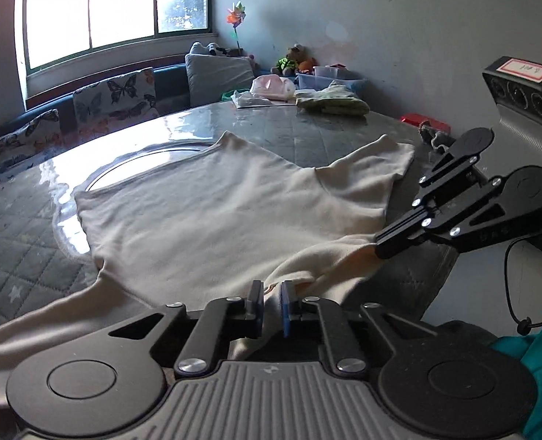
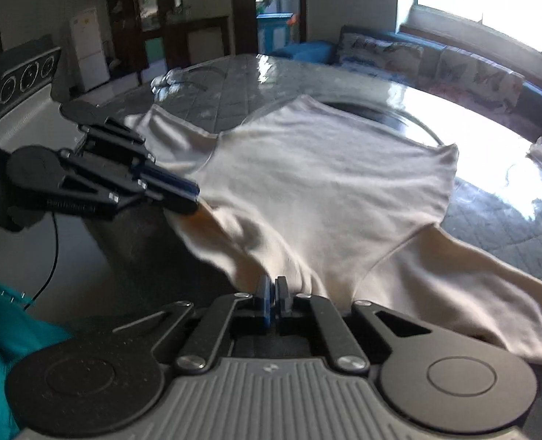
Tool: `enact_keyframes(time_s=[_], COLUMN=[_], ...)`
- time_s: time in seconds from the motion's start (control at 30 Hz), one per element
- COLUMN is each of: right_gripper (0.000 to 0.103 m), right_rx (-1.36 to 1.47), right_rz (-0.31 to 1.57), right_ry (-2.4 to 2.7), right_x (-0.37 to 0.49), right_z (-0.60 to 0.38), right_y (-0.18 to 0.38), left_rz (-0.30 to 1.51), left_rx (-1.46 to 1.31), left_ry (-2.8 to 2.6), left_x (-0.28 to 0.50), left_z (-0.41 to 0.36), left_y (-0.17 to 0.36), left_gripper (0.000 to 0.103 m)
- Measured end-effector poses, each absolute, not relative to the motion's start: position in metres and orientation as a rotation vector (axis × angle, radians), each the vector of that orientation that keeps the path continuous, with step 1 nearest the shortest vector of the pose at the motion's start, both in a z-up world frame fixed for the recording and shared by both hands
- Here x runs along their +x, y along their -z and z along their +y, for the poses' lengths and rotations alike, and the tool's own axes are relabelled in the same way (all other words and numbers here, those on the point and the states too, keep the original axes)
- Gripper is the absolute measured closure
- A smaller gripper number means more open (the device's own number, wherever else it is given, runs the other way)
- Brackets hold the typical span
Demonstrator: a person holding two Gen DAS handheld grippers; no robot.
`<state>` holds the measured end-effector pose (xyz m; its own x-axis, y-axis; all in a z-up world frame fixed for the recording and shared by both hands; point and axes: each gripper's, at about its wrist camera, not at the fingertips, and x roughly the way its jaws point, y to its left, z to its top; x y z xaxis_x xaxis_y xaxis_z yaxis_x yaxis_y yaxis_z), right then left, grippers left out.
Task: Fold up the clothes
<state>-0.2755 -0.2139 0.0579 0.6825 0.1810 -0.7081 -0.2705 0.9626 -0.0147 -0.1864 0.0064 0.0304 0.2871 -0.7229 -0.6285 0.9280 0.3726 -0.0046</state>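
Left wrist: glossy quilted table (image 1: 32, 256), butterfly cushions (image 1: 115, 93), bright window (image 1: 117, 3).

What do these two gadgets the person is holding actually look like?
Each gripper, left and right, is black jointed linkage with silver bolts and round discs on a ribbed grey body. The finger pads are blue. The right one carries three round lenses, a pink-edged label and a thin black cable. A teal sleeve shows.

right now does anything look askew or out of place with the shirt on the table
The cream shirt is not lying square: its near edge hangs off the table, bunched where the left gripper and right gripper pinch it, and one sleeve trails off sideways.
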Motion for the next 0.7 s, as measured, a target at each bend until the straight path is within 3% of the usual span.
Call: enact_keyframes(time_s=[0.1,0.2,0.3,0.5,0.57,0.67,0.7], right_gripper=[0.098,0.084,0.082,0.085,0.095,0.099,0.099], right_rx=[-0.14,-0.158,-0.176,-0.244,-0.252,-0.203,-0.183], right_rz=[0.778,0.776,0.774,0.778,0.771,0.75,0.742], right_ry=[-0.263,-0.273,-0.282,-0.283,-0.267,-0.235,-0.229], right_x=[-0.275,-0.274,-0.274,-0.267,-0.265,-0.264,-0.265], right_z=[-0.212,-0.21,-0.208,-0.197,-0.196,-0.204,-0.206], right_y=[-0.058,-0.058,-0.058,-0.048,-0.048,-0.052,-0.054], left_rz=[0.594,0.588,0.588,0.557,0.552,0.553,0.553], left_rx=[0.39,0.386,0.388,0.446,0.464,0.462,0.461], left_ry=[1.148,1.143,1.143,1.155,1.152,1.144,1.142], left_x=[-0.19,-0.19,-0.189,-0.198,-0.198,-0.195,-0.194], left_z=[0.01,0.01,0.008,-0.002,-0.007,-0.012,-0.014], left_y=[-0.031,-0.031,-0.032,-0.03,-0.027,-0.025,-0.024], left_gripper=[0.092,0.092,0.09,0.078,0.078,0.082,0.088])
